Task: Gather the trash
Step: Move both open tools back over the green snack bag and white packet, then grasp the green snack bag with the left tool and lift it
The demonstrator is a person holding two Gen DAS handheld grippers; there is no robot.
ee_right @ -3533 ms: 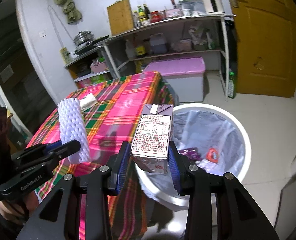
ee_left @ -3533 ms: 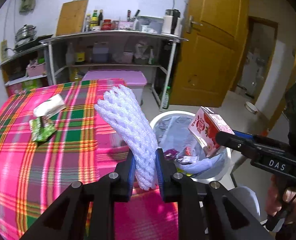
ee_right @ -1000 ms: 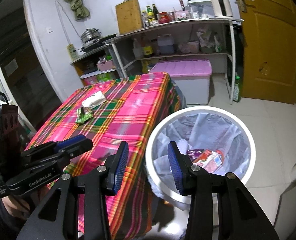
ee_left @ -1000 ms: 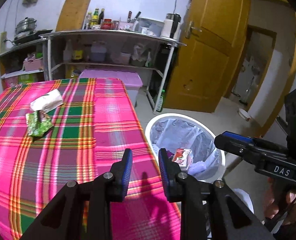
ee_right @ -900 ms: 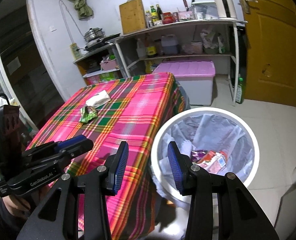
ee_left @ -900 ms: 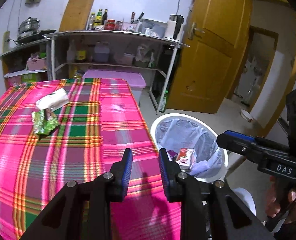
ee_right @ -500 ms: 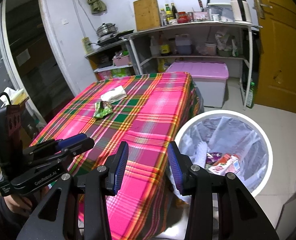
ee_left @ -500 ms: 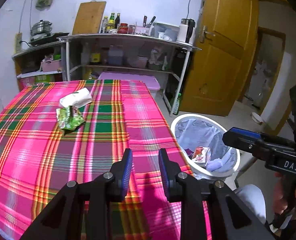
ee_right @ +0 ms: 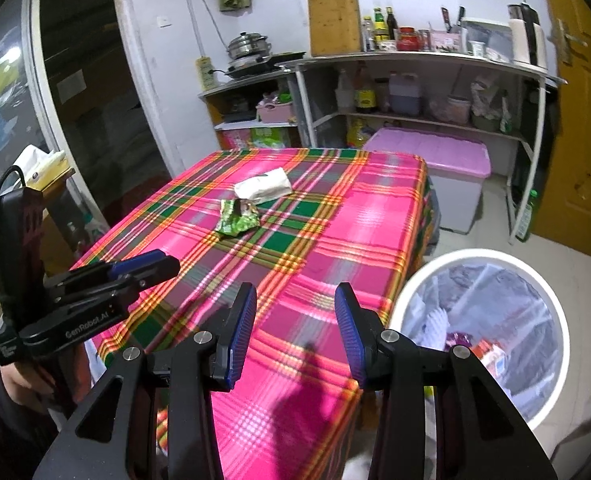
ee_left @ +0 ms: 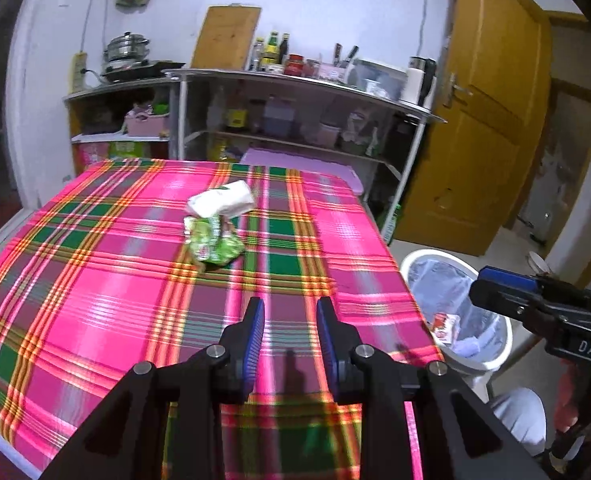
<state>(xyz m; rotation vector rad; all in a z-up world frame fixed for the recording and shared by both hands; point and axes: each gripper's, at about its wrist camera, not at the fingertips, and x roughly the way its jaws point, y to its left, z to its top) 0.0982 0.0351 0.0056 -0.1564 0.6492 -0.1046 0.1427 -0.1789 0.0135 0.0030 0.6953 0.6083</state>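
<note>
Left wrist view: left gripper (ee_left: 288, 330) and right gripper (ee_right: 295, 330) both part-open, empty. Crumpled green wrapper (ee_left: 214, 243) and white packet (ee_left: 222, 199) wait mid-table; white lined bin (ee_right: 551, 300) stands beside. Next, reach and pinch.

wrapper (ee_left: 214, 245) before packet (ee_left: 221, 199) on table (ee_left: 95, 280), bin (ee_left: 491, 364) right

The left tool (ee_left: 289, 334) hangs empty, jaws apart, over the pink plaid-clothed desk (ee_left: 95, 280). Ahead lie a crumpled green wrapper (ee_left: 214, 243) and a white paper packet (ee_left: 221, 200) (touching). The round white bin (ee_left: 461, 316) stands beside the desk.
</note>
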